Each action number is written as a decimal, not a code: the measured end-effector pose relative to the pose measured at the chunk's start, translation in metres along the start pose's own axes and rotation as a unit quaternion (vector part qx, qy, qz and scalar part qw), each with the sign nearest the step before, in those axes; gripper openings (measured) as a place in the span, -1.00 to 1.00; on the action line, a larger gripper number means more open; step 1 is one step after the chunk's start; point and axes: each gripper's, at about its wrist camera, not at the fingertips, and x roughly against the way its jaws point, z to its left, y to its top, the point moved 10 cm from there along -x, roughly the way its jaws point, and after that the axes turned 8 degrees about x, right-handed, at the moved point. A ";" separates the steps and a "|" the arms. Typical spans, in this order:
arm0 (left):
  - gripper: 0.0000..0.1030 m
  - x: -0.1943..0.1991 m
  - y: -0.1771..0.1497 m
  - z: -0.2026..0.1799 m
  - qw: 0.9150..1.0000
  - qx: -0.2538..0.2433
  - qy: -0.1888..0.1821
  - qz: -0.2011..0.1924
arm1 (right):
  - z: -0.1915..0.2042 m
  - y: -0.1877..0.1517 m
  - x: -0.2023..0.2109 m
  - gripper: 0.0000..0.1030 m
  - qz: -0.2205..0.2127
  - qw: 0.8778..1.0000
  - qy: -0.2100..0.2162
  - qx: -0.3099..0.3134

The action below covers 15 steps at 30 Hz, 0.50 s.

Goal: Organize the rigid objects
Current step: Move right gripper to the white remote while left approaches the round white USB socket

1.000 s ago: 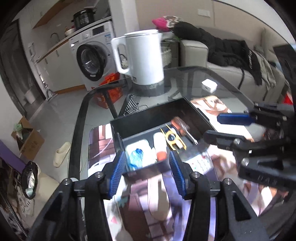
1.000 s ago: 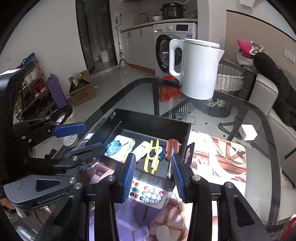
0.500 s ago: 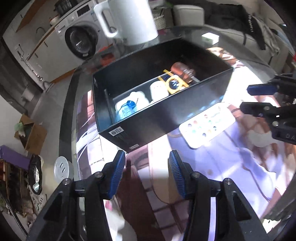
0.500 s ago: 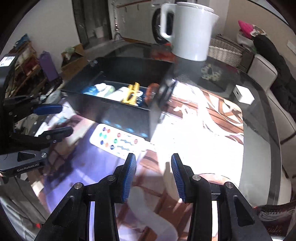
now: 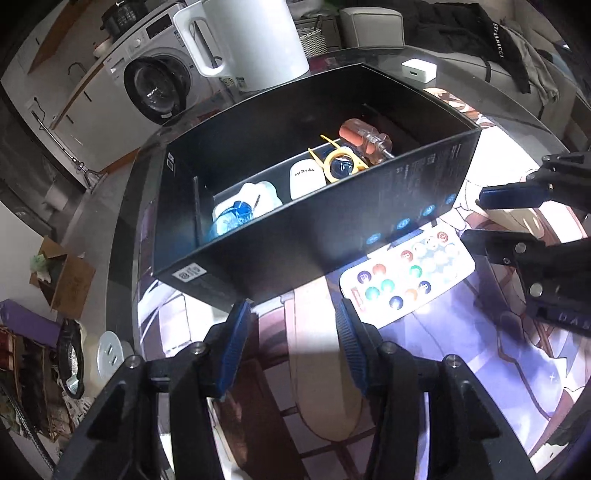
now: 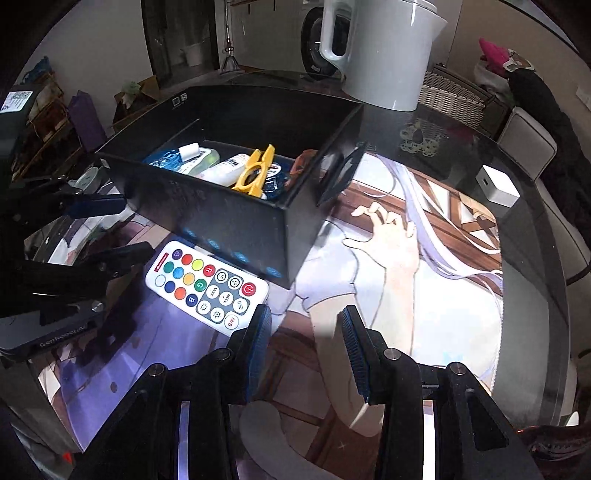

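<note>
While both claws hang over the printed mat, left claw [image 5: 291, 343] jaws closing on nothing, right claw [image 6: 306, 347] narrow and empty; remote control [image 6: 207, 286] lies on worktop [image 6: 532, 229] mat, touching black box [image 6: 221, 218] holding screwdriver [image 5: 365, 142].

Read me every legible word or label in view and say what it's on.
"GenRobot.A": body of the left tool, whose jaws are closing on nothing.
"R", "G", "B", "M/B": buttons on the remote.
Print on the black box, white bottle label, jacket lettering: too small or blurred to read.
</note>
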 end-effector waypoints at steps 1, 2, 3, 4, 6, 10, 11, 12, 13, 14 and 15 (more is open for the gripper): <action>-0.10 0.001 -0.002 0.000 1.000 -0.001 -0.001 0.001 | 0.004 -0.001 0.000 -0.21 -0.002 1.000 0.003 0.001; -0.10 0.002 -0.005 0.000 1.000 -0.004 -0.002 0.003 | 0.008 -0.002 0.003 -0.21 -0.002 1.000 -0.002 0.003; -0.11 0.004 -0.008 0.001 1.000 -0.006 -0.006 0.006 | 0.010 -0.004 0.004 -0.21 0.000 1.000 -0.003 0.008; -0.11 0.006 -0.011 0.002 1.000 -0.003 -0.012 0.010 | 0.013 -0.006 0.006 -0.21 0.002 1.000 0.000 0.013; -0.10 0.008 -0.018 0.005 1.000 0.002 -0.023 0.017 | 0.019 -0.012 0.009 -0.21 0.008 1.000 0.016 0.013; -0.05 0.012 -0.028 0.008 0.999 -0.009 -0.025 0.024 | 0.039 -0.023 0.016 -0.21 0.030 0.998 0.047 0.036; -0.05 0.014 -0.031 0.011 0.999 -0.010 -0.028 0.028 | 0.047 -0.026 0.019 -0.21 0.035 0.996 0.062 0.044; -0.04 0.016 -0.032 0.012 0.999 -0.011 -0.030 0.028 | 0.053 -0.027 0.022 -0.21 0.036 0.995 0.076 0.046; -0.04 0.019 -0.033 0.015 0.999 -0.014 -0.027 0.023 | 0.058 -0.026 0.026 -0.21 0.031 0.995 0.084 0.047; -0.04 0.022 -0.032 0.019 1.000 -0.016 -0.019 0.014 | 0.060 -0.023 0.030 -0.20 0.023 0.995 0.084 0.048; -0.04 0.025 -0.030 0.022 1.000 -0.017 -0.014 0.008 | 0.061 -0.019 0.033 -0.18 0.015 0.995 0.079 0.053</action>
